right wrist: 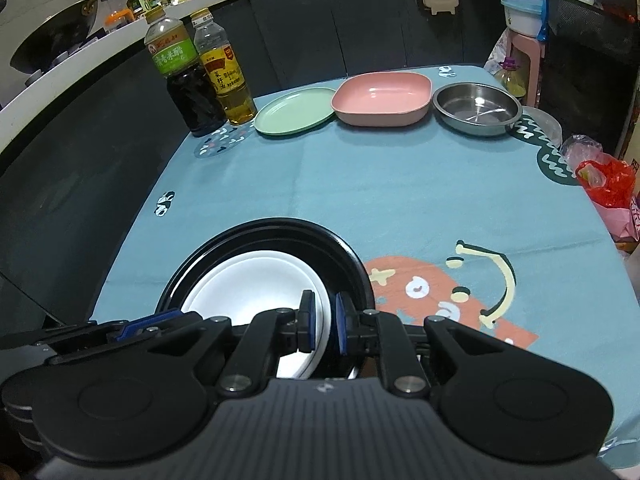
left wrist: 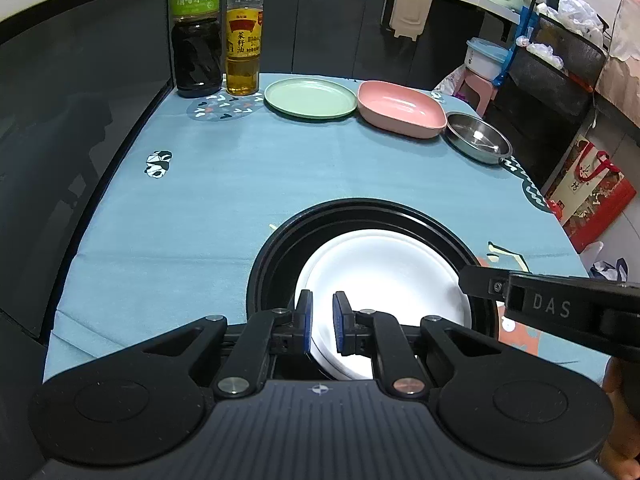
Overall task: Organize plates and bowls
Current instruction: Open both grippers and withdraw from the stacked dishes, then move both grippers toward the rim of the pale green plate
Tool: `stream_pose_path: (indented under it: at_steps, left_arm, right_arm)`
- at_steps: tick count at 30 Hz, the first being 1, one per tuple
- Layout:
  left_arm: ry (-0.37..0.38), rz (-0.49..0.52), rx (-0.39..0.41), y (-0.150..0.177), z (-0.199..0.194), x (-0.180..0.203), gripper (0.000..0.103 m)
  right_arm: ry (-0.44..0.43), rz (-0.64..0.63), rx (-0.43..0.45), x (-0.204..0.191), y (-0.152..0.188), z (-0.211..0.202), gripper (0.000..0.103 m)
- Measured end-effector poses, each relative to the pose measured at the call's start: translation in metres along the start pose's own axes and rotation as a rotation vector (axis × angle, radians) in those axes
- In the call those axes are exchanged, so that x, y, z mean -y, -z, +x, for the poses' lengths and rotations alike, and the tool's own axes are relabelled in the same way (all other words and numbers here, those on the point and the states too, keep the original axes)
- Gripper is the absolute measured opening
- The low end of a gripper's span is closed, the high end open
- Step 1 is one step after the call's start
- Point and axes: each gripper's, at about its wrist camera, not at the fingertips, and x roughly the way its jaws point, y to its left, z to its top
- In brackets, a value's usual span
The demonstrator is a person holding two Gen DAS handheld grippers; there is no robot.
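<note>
A white plate [left wrist: 384, 276] lies inside a black plate [left wrist: 276, 240] at the near edge of the blue tablecloth; both also show in the right wrist view, white [right wrist: 248, 284] and black [right wrist: 280, 228]. My left gripper [left wrist: 323, 322] has its jaws narrowly apart around the white plate's near-left rim. My right gripper [right wrist: 323, 322] has its jaws narrowly apart around the white plate's right rim. A green plate [left wrist: 310, 98], a pink square bowl [left wrist: 400, 108] and a steel bowl [left wrist: 478, 140] stand in a row at the far edge.
Two bottles, dark vinegar [left wrist: 196, 36] and yellow oil [left wrist: 243, 40], stand at the far left corner. A dark wall runs along the left. Bags [right wrist: 608, 180] and a stool [left wrist: 476, 84] stand off the table's right side.
</note>
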Motion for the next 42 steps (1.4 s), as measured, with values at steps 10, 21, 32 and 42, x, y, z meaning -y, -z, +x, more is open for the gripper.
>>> stream_pose_path:
  at_steps: [10,21,32,42]
  left_arm:
    - [-0.004,-0.01,0.008,-0.003,-0.003,-0.002,0.01]
    - [-0.005,-0.013,0.015,-0.014,-0.006,-0.005,0.014]
    - [-0.041,0.009,0.053,-0.047,-0.001,-0.016,0.017]
    - [-0.074,-0.028,0.056,-0.095,0.036,-0.042,0.022]
  right_arm:
    - [-0.018,0.012,-0.012,0.004,-0.003,0.004,0.012]
    - [-0.03,0.02,0.009,0.006,-0.018,0.003,0.012]
    - [-0.024,0.004,-0.005,0.001,-0.047,0.022,0.012]
    - [-0.03,0.01,-0.035,-0.002,-0.086,0.049,0.012]
